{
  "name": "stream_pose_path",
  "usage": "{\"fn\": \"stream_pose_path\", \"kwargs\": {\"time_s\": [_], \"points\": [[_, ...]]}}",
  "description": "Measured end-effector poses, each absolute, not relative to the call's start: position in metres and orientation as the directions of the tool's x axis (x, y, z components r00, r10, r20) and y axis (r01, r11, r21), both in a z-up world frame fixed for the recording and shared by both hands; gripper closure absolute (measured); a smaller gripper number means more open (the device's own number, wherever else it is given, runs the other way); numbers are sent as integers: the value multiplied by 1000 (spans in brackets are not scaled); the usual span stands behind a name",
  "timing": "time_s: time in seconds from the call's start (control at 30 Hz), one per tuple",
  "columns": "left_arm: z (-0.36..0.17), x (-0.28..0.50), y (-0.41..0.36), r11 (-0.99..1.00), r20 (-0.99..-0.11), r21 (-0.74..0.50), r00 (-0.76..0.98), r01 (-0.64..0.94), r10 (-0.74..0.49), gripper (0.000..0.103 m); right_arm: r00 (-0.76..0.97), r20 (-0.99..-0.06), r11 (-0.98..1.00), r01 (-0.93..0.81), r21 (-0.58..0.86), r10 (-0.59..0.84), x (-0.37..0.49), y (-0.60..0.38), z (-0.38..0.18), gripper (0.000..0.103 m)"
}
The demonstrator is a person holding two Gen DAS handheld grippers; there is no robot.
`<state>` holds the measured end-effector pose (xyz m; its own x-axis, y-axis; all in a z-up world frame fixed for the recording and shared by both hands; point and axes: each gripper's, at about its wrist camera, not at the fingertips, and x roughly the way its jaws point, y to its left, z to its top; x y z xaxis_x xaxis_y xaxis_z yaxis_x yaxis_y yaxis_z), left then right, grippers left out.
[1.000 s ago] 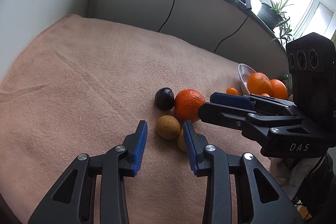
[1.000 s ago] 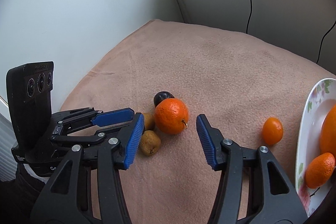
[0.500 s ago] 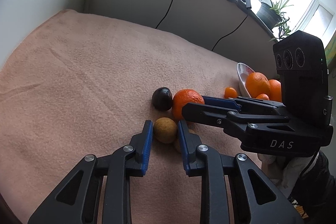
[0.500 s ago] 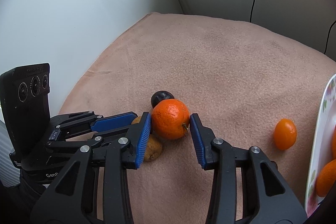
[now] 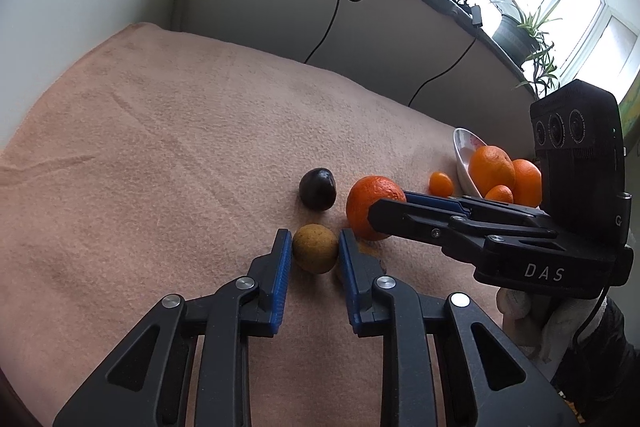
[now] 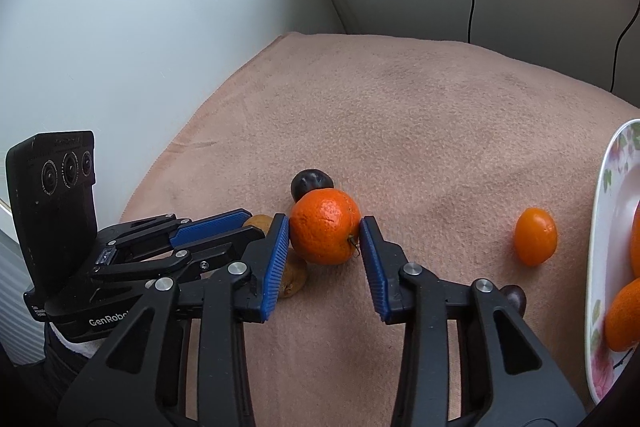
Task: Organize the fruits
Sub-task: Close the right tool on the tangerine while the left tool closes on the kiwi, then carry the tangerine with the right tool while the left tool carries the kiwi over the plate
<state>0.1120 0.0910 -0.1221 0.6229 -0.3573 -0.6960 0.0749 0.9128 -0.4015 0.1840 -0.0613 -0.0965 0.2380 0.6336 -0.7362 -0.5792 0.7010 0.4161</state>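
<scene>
On the pink blanket lie a large orange, a dark plum, and two brown kiwis. My left gripper has its blue pads against both sides of one kiwi; the other kiwi is partly hidden behind the fingers. My right gripper is shut on the orange, which also shows in the left wrist view. A small tangerine lies loose near a flowered plate holding oranges.
Another small dark plum lies behind my right finger. Walls close the left and far sides. Cables hang down the far wall. A potted plant stands on the windowsill.
Both grippers moved forward and closed: the left around the kiwi, the right around the large orange.
</scene>
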Motion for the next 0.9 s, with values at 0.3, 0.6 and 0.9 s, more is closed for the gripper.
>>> {"fn": "stream_pose_path", "kwargs": {"time_s": [0.3,0.6,0.9], "points": [[-113,108,88,911,-680,-403,639,82,-358,81,278,-716,710,-570,414,640,182,-78,-84,65],[-102,112,76,907,-658,-408,653,107,-374,81,342,-688,730,-549,407,640,181,-110,-65,65],[-90,120,55,901,-639,-407,658,148,-397,81,415,-650,755,-509,414,636,186,-145,-48,65]]}}
